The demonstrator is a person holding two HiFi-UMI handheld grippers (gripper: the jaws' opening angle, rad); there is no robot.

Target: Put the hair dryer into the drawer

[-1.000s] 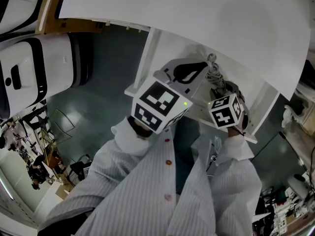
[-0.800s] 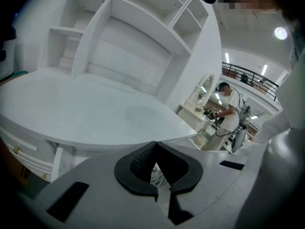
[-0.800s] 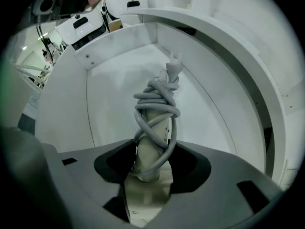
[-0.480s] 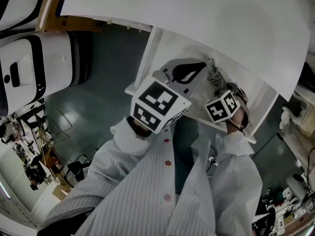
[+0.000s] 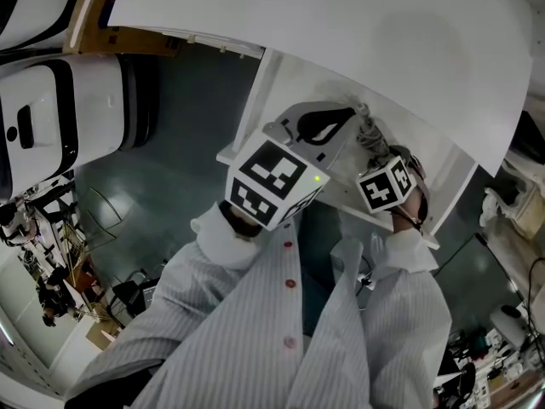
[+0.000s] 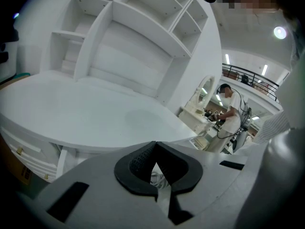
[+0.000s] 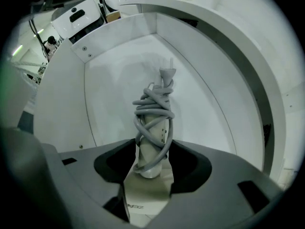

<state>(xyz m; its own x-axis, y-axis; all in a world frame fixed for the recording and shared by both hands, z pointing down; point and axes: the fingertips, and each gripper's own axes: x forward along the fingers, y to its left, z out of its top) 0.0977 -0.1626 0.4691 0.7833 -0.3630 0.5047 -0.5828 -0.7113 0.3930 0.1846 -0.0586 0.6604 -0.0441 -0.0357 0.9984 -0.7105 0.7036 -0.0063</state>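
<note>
The hair dryer [image 7: 151, 128] is pale, with a grey cord wound round its handle and the plug at the top. It stands between the jaws of my right gripper [image 7: 151, 152], which is shut on its body inside the open white drawer [image 7: 109, 80]. In the head view the cord [image 5: 368, 130] shows in the drawer [image 5: 255, 100], just beyond the right gripper [image 5: 387, 164]. My left gripper [image 5: 328, 126] hovers over the drawer's left part; its jaws [image 6: 155, 147] meet at the tips with nothing between them.
The white desk top [image 5: 341, 24] overhangs the drawer, and white shelving [image 6: 128, 32] stands on it. A white machine [image 5: 60, 118] is at the left above the dark floor. A person [image 6: 231, 113] stands far off by another desk.
My right gripper has shifted slightly up and left, a little deeper into the drawer with the hair dryer. The left gripper has stayed where it was.
</note>
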